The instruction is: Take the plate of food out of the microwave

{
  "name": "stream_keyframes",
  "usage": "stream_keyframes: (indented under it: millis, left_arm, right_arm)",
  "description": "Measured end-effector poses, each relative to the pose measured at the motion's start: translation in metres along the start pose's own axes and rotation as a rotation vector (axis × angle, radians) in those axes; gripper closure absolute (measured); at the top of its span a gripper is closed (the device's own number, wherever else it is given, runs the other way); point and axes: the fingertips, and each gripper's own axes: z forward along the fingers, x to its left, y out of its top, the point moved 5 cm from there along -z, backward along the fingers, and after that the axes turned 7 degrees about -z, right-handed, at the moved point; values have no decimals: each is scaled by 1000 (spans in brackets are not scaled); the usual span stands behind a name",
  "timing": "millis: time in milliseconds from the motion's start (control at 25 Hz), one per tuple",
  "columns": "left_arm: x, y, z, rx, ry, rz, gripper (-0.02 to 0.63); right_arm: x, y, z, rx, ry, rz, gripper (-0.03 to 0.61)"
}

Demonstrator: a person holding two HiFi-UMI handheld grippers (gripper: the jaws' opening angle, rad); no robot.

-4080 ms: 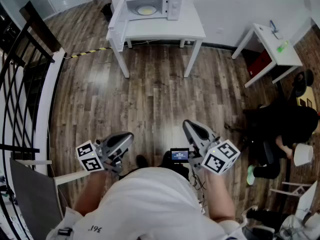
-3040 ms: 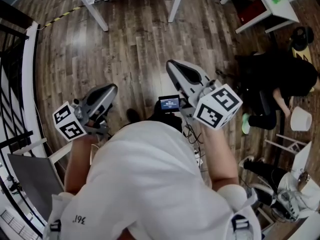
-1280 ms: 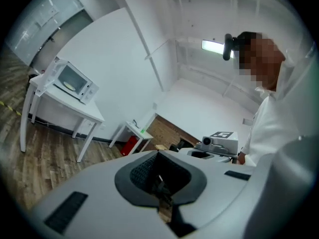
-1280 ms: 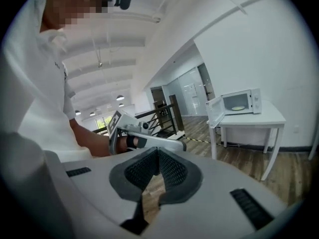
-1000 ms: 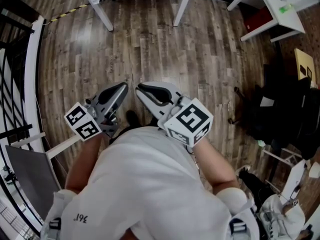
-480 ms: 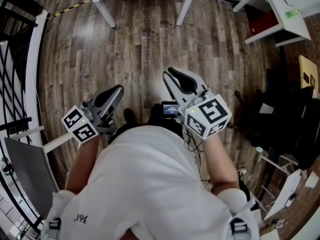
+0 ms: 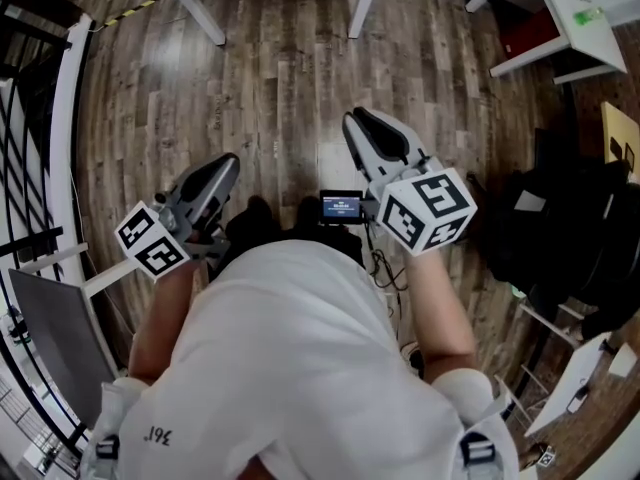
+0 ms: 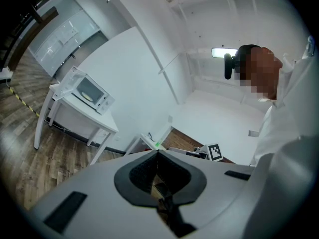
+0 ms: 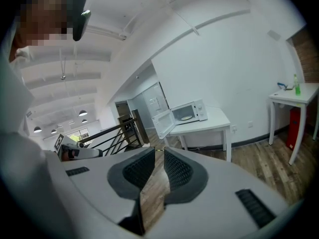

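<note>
1. You are standing on a brown plank floor (image 7: 290,88). In the head view a black railing (image 7: 35,158) runs down its left side and a white side table (image 7: 565,23) stands at the upper right.
2. Across the room a white tabletop (image 9: 214,123) carries the microwave (image 9: 200,110) near its left end, as the right gripper view shows it. The microwave's door (image 9: 162,123) hangs open past the tabletop's left edge. The head view catches only the table's legs (image 7: 362,8), at the top edge.
3. Four seconds ago the head view held the whole tabletop and the microwave; both have since slid out past the top edge.
4. A second ago your right tongs (image 7: 358,120) lay close beside the left tongs (image 7: 228,163), angled toward them. Now they have swung out to the right and the two sit well apart, with a small lit screen (image 7: 341,206) between them at your waist.
5. Your left tongs are pressed together with nothing in them. The jaws of your right tongs have just been opening and stand slightly spread, with only floor showing through the gap.
6. The plate of food (image 9: 186,117) is inside the microwave, on the cavity floor. It shows as a pale yellowish disc lying flat, too small to tell what the food is.
</note>
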Motion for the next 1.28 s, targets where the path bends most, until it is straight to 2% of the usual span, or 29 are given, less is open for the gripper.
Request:
stream_keyframes:
  millis: [240,520,1000,1280]
  left_arm:
    - [10,15,16,7,-21,4,623]
    - [54,50,47,28,-63,1,623]
    - [145,165,116,94,-139,-18,624]
    - [205,220,127,137,-98,-10,623]
  right_arm:
    - [-10,10,12,-8,-11,3,538]
    - [-33,24,48,-16,-63,-8,538]
    - [-82,92,169,-17,-135,2,538]
    - [-86,115,253,9,-134,-15,538]
